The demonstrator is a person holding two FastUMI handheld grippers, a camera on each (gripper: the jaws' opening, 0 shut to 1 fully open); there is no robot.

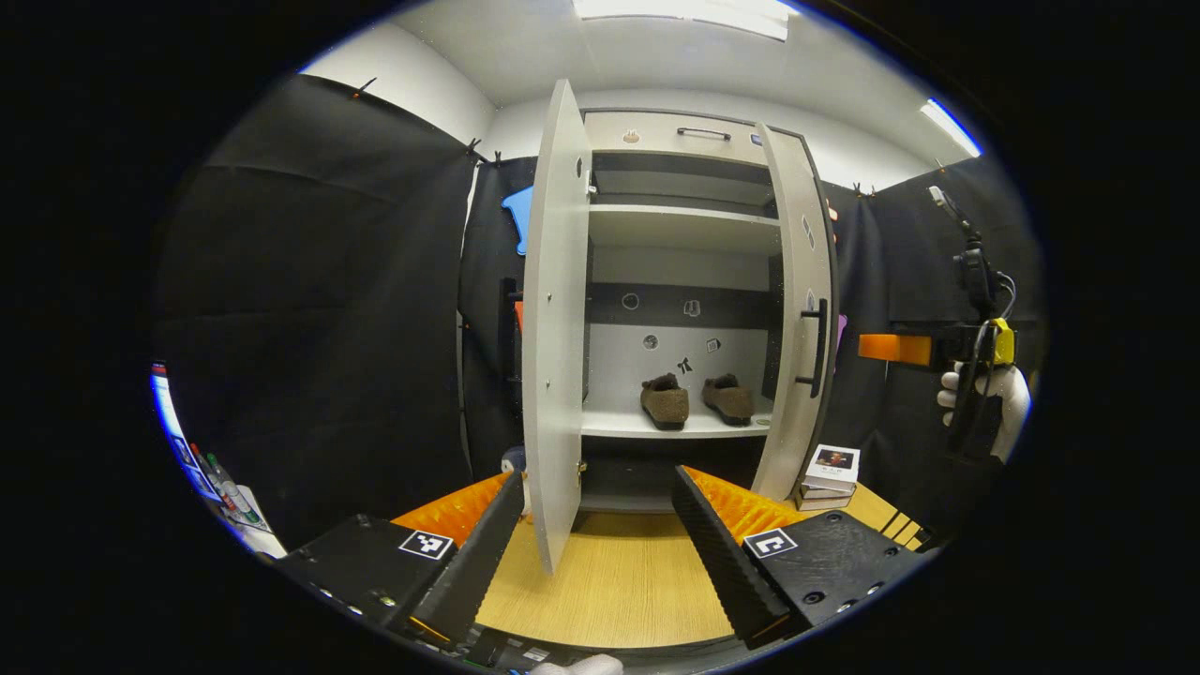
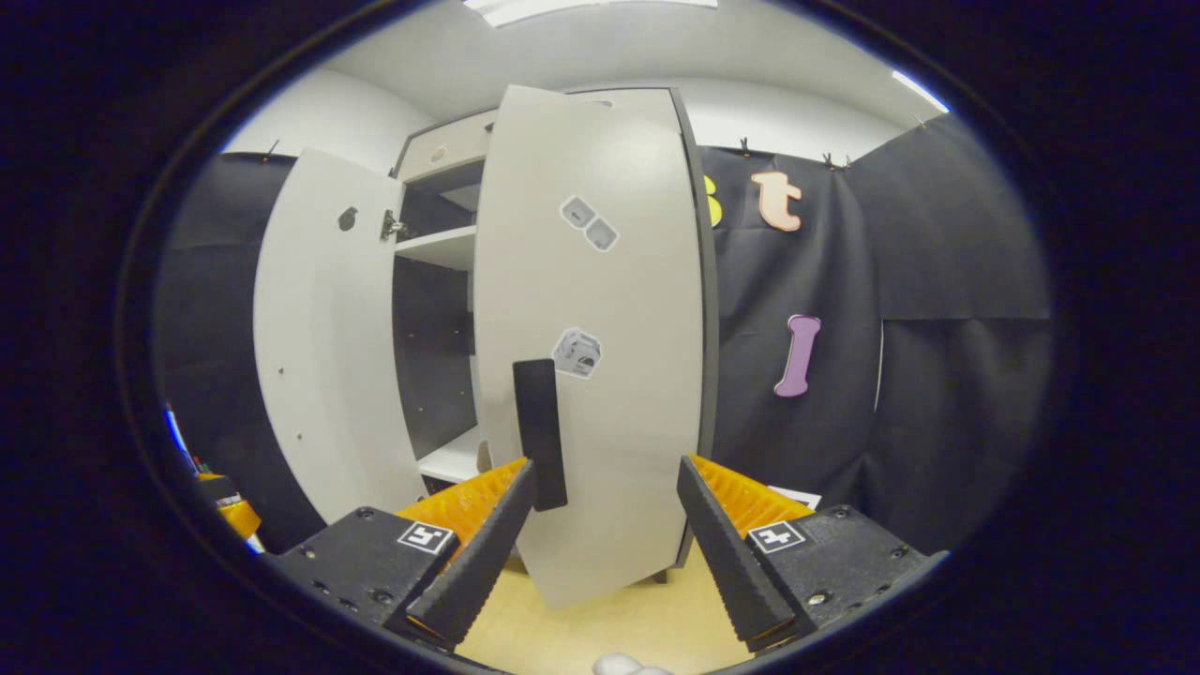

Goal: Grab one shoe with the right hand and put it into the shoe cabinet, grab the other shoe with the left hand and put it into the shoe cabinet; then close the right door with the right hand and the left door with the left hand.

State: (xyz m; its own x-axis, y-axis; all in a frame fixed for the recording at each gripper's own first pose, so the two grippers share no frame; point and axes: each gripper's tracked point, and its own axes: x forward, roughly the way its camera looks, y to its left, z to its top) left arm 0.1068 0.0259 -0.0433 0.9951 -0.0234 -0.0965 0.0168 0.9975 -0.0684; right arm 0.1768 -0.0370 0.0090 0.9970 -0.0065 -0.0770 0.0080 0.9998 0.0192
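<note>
Two brown, suede-like shoes [image 1: 697,399] are set side by side on a shelf of the pale, flat-panelled shoe cabinet [image 1: 682,217], both doors ajar. The left gripper [image 1: 597,534] and right gripper [image 2: 605,525] are held with ridged fingers spread wide, nothing grasped, above the wood-grain worktop [image 1: 619,581].

Ceiling light panels [image 1: 684,11] brightly light the sharply focused shoe cabinet [image 1: 680,281], its lower interior shadowed, while fisheye distortion bows its doors toward the edges.
</note>
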